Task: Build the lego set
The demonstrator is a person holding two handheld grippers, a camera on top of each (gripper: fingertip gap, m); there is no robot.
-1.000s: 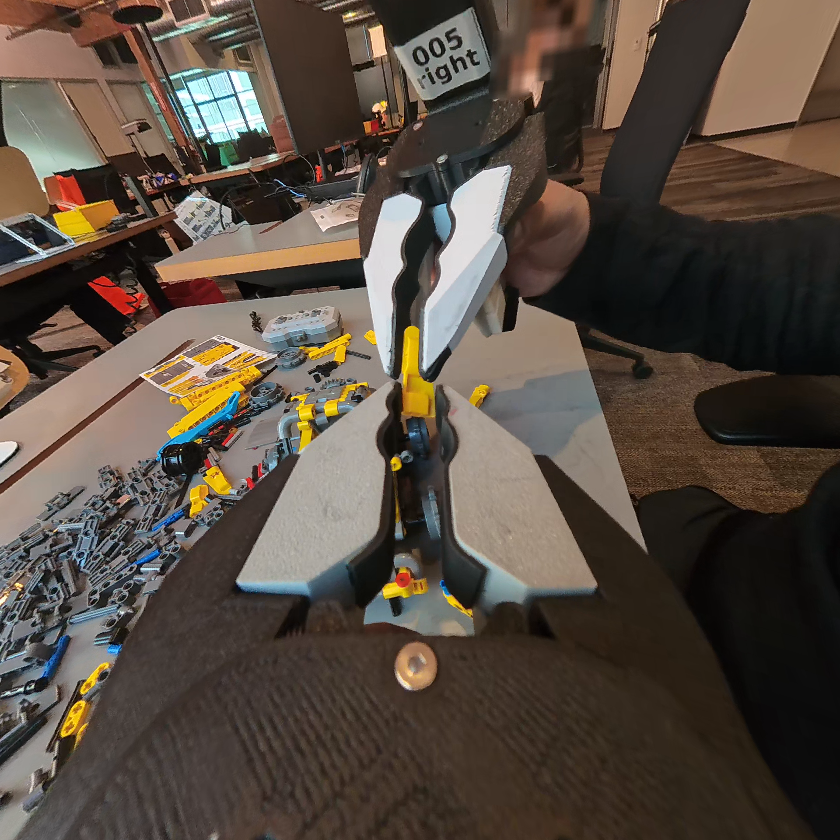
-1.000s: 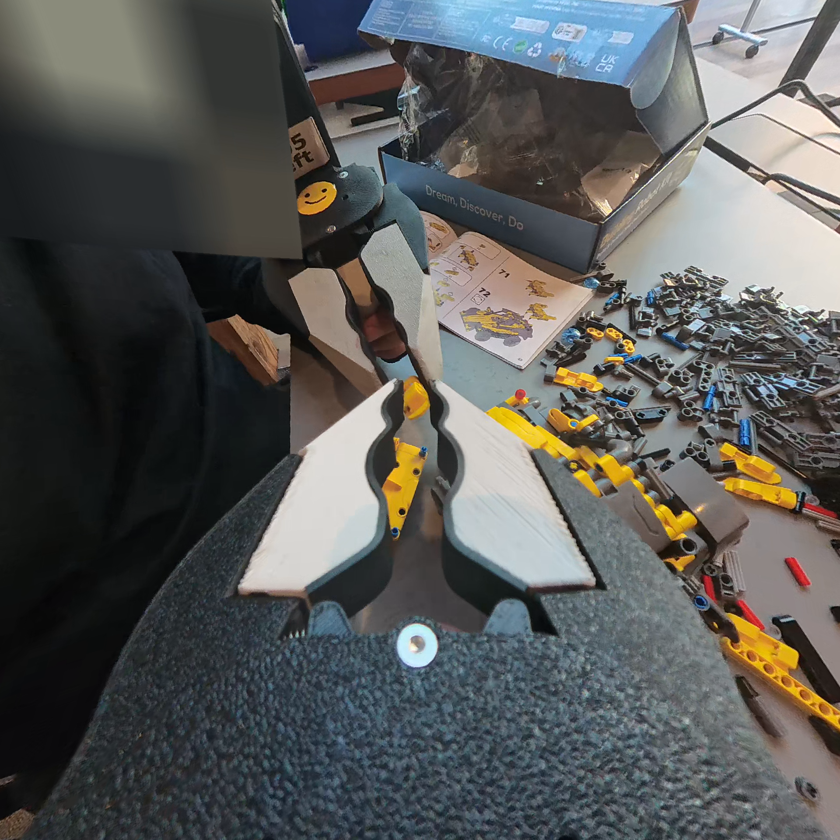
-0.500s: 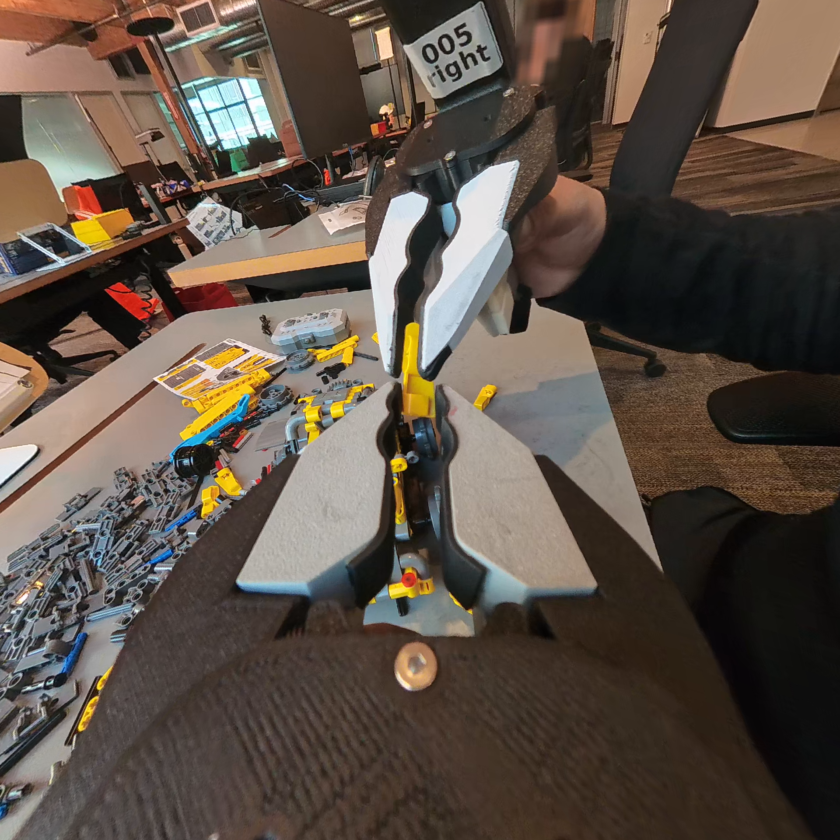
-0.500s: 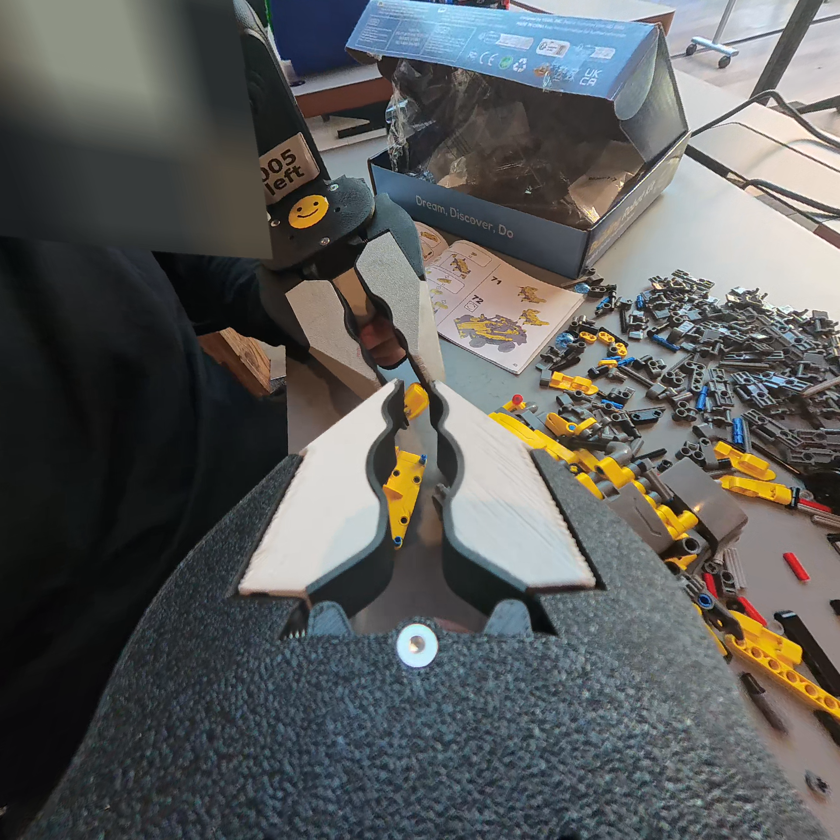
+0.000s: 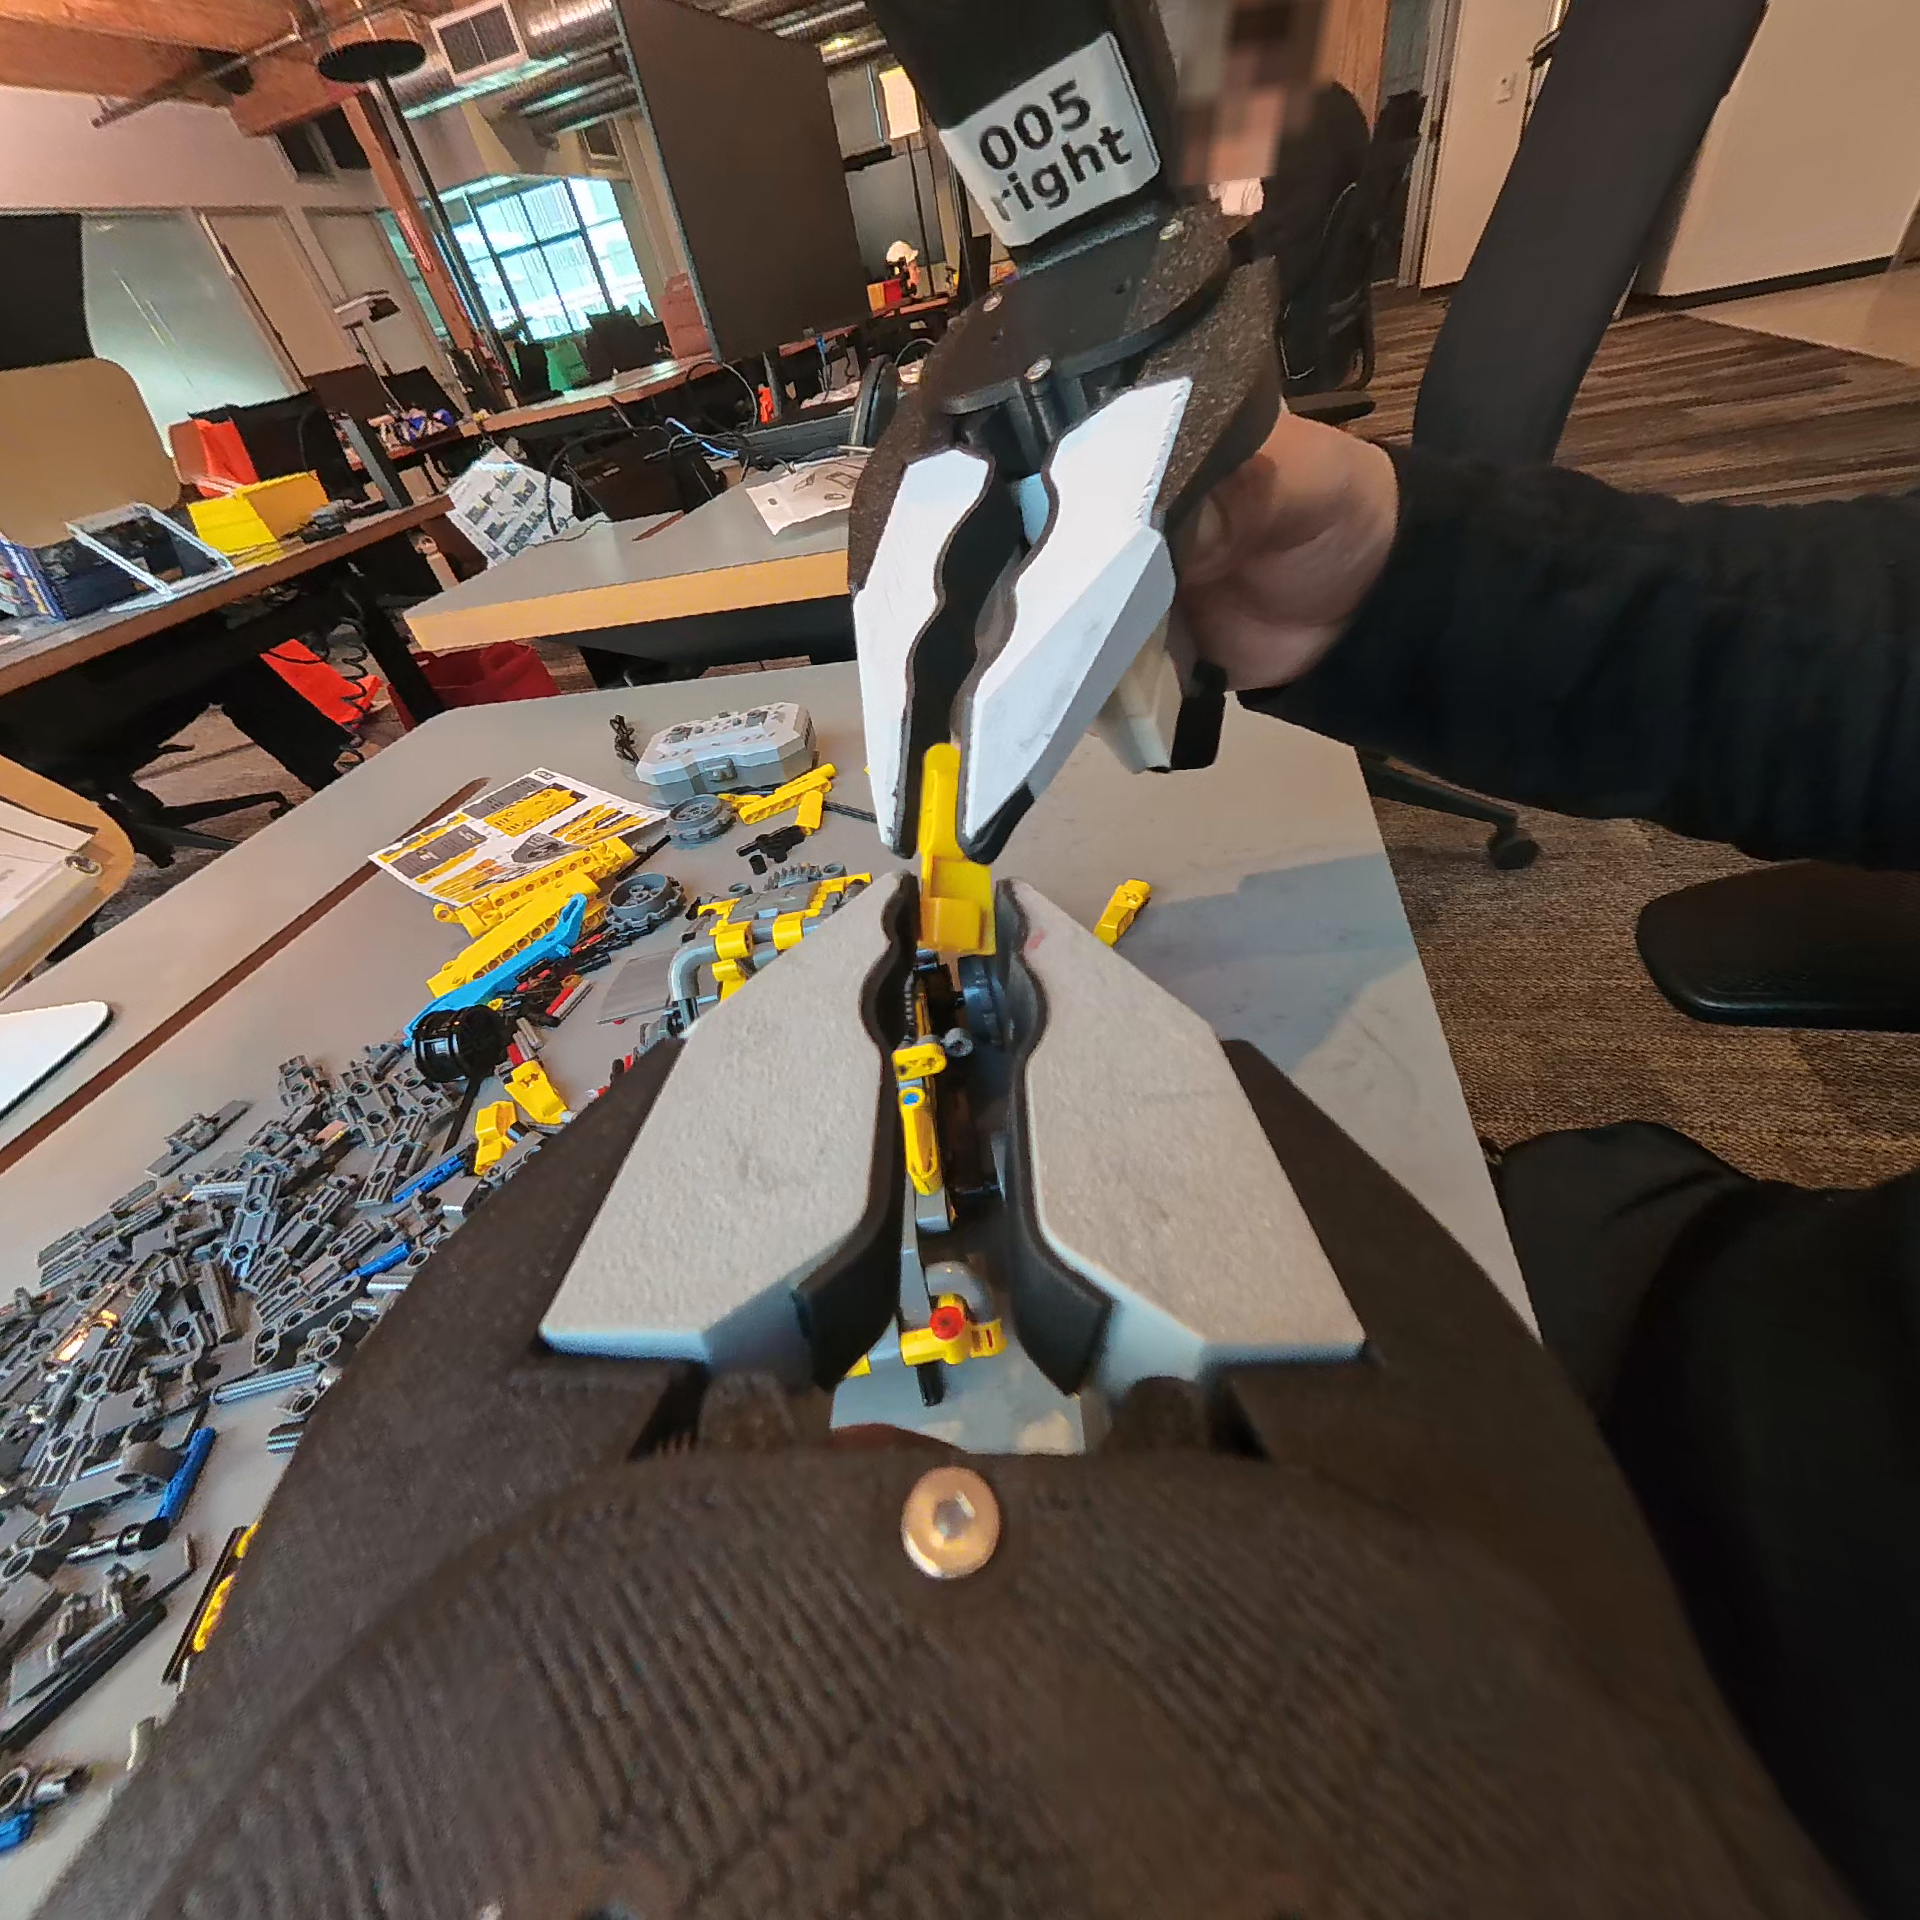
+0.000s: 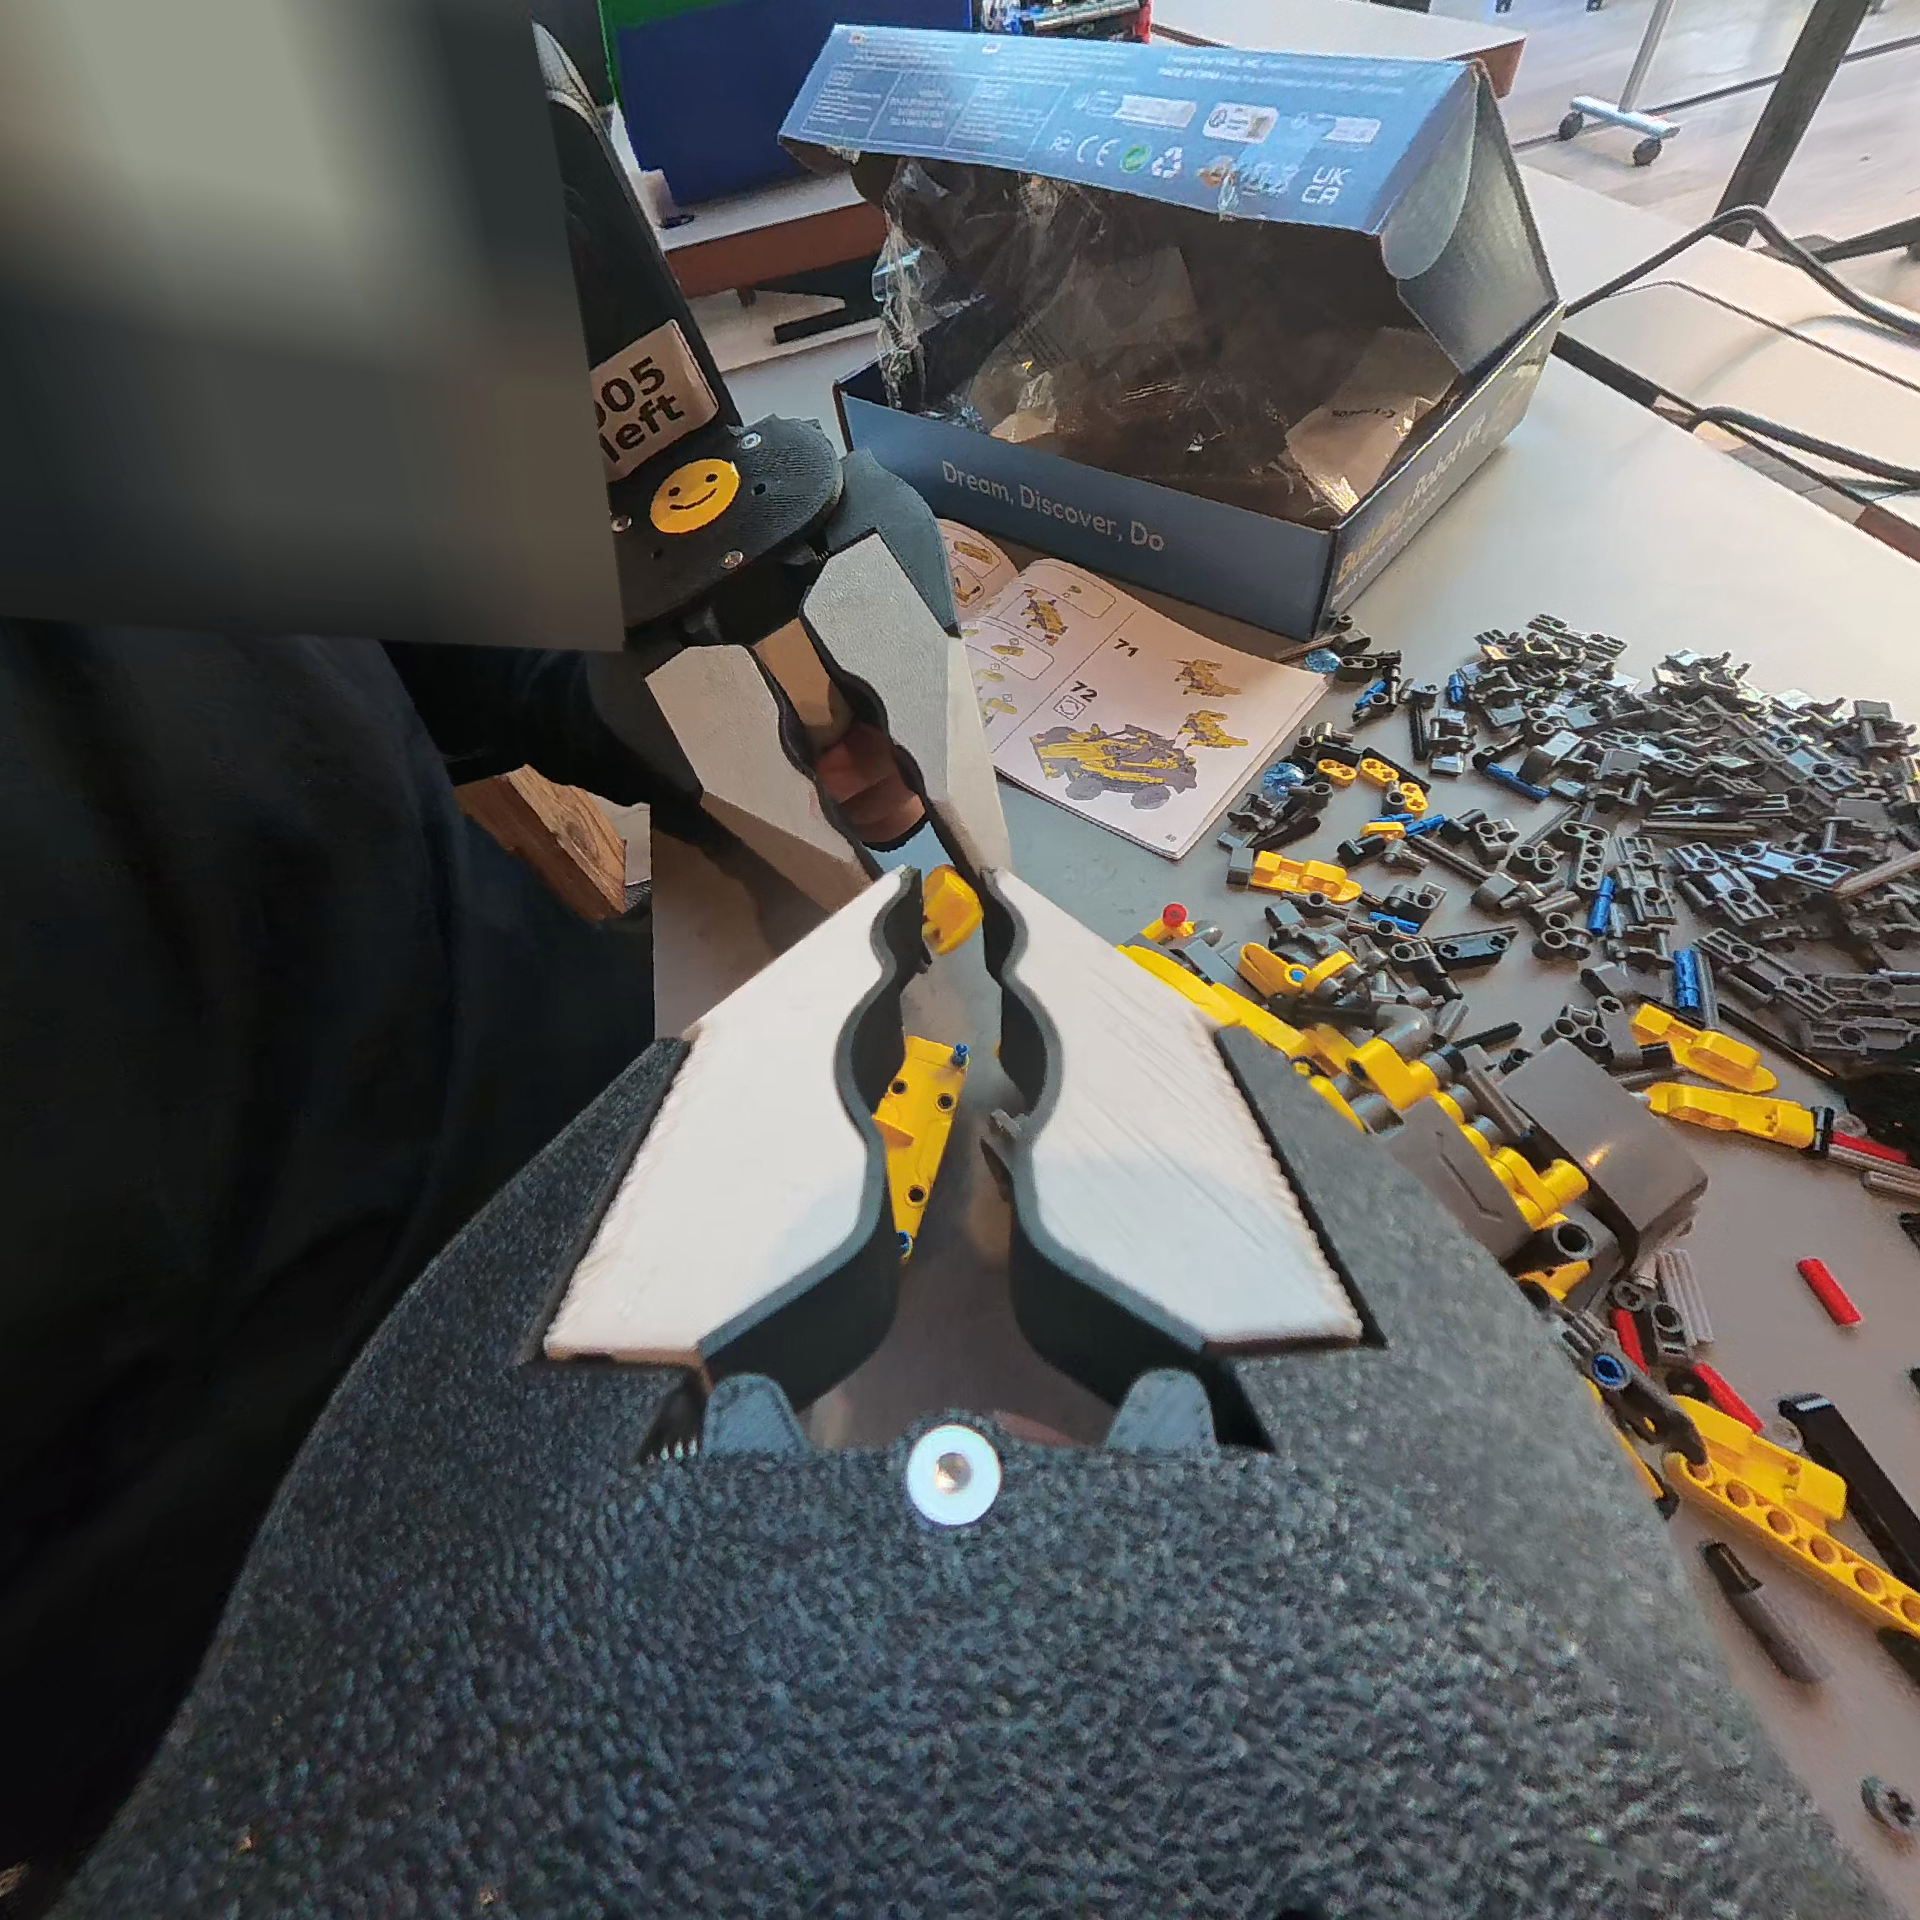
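Left gripper clamped on yellow-grey model; right gripper clamped on yellow piece. Piece could be twisted off, dropped among loose parts on table.

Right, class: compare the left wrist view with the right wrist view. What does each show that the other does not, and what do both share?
Only the left wrist view shows the grey battery box, the black wheel and the office desks behind.

Only the right wrist view shows the open blue box with crumpled plastic bags inside and the open instruction booklet in front of it.

Both show the left gripper and the right gripper meeting tip to tip on a yellow piece, above the grey table strewn with loose grey parts.
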